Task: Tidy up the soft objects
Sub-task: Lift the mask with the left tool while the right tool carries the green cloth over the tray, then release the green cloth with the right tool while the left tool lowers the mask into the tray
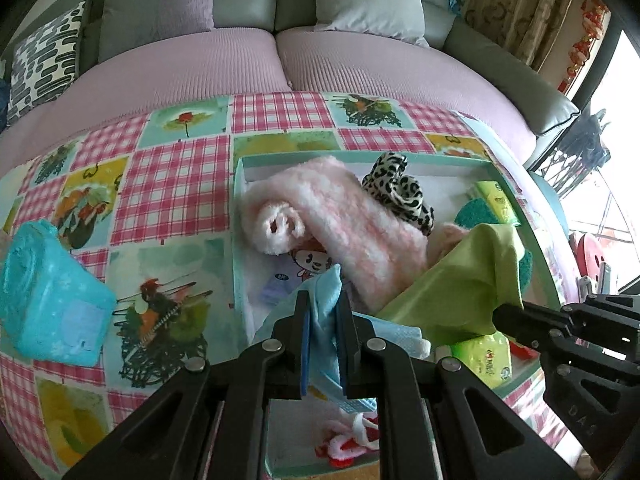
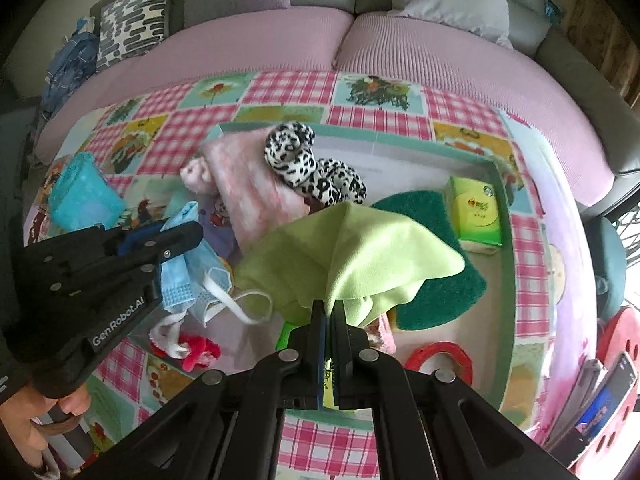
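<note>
Green cloth [image 2: 352, 256] clamped in right claw [image 2: 329, 312], left claw [image 1: 323, 312] pinching blue mask [image 1: 326, 288] (over tray [image 2: 502, 208]).

A home living rm was indicated by a grey sofa [image 1: 256, 4] w/ cushions [image 1: 44, 60] & a patchwork-clothed table [image 1: 180, 184].
</note>
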The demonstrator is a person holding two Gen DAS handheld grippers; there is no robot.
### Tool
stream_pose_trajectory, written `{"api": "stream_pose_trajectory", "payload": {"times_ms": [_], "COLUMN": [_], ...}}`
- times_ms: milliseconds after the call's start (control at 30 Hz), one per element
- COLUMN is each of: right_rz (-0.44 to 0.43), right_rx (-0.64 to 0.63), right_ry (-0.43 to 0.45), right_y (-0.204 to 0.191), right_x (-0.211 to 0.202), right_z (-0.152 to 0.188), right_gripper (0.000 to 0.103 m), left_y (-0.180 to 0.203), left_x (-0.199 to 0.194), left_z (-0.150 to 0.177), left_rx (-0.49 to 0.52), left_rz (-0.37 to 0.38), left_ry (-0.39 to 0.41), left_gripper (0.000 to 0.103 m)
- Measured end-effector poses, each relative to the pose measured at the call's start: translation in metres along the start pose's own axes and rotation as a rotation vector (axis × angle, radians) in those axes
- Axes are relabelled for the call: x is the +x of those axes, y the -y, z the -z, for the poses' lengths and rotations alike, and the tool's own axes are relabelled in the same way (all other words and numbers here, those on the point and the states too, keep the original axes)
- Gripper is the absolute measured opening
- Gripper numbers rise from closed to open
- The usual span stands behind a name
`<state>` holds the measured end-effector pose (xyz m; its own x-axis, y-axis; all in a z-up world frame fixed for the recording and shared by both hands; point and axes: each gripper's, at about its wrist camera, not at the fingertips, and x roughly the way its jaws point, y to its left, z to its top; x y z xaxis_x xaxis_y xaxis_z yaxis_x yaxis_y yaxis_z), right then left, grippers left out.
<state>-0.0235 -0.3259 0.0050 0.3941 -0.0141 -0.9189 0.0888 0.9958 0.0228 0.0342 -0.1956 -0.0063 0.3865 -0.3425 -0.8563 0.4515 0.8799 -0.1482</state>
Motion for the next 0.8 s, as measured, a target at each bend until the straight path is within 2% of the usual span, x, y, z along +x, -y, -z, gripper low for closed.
{"api": "stream_pose_trajectory", "payload": {"times_ms": [500,600,667,800], "right_rz": [-0.004,-0.009,-0.009,-0.008], "right_rx": [0.040,0.049,0.047,0.049], "right_ry": [-0.004,0.005,0.012,0.024], "right_y": [0.005,0.004,0.002,-0.001], "right_x": [0.021,0.019,0.018,0.014], "right_z": [0.006,0.006,0.006,0.008], "right_gripper": [0.003,0.006,0.006,0.006], "left_y": [-0.005,-0.004,-0.002,-0.002], "left_x": [0.009,0.002,-0.004,-0.017], "left_z": [0.007,0.008,0.009,0.010], "left_rx": [0.017,0.027,0.035,0.048], "left_rz": [0.009,0.017,0.022,0.040], "left_ry": [0.035,0.045,0.054,0.075], "left_gripper": [0.014,0.024,0.035,0.039]}}
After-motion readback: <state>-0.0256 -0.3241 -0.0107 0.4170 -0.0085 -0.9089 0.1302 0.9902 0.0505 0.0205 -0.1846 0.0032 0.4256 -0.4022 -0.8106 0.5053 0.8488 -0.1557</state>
